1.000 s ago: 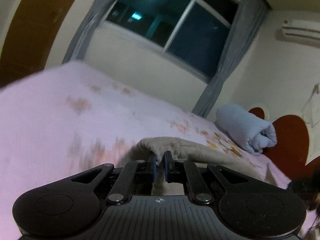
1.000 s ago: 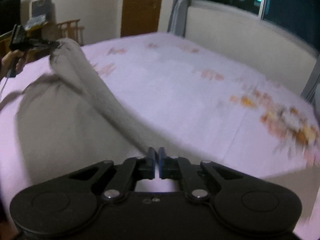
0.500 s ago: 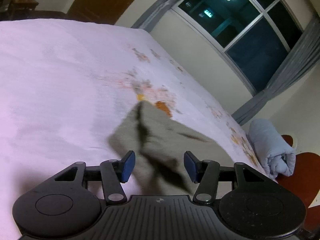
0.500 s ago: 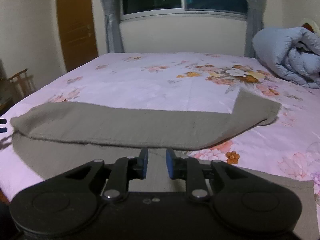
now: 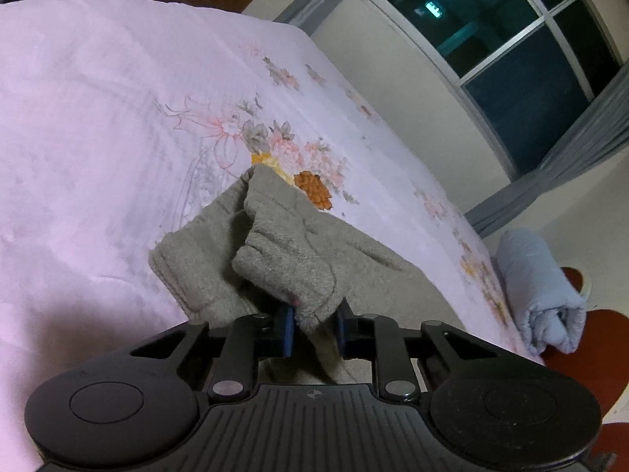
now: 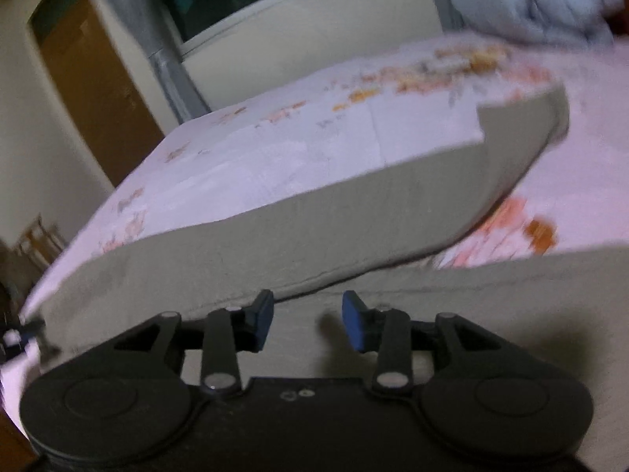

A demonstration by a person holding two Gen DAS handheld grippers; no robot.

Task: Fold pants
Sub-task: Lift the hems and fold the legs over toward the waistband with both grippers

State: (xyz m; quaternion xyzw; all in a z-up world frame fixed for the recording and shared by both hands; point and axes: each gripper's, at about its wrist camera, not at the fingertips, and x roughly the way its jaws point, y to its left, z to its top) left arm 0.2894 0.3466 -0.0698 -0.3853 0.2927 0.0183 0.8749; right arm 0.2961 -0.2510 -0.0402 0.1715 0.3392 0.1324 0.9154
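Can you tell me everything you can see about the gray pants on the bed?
The pants are soft gray-green knit, lying on the pink flowery bedsheet. One long leg lies folded across the rest. One rumpled end bunches up between the closing jaws of the left hand-held gripper. The right hand-held gripper, opening, hangs over them.

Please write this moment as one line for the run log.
task: fold pants | left gripper: closing, pants cuff between pads | right gripper: opening, nothing gripped | pants: one leg folded over, on bed
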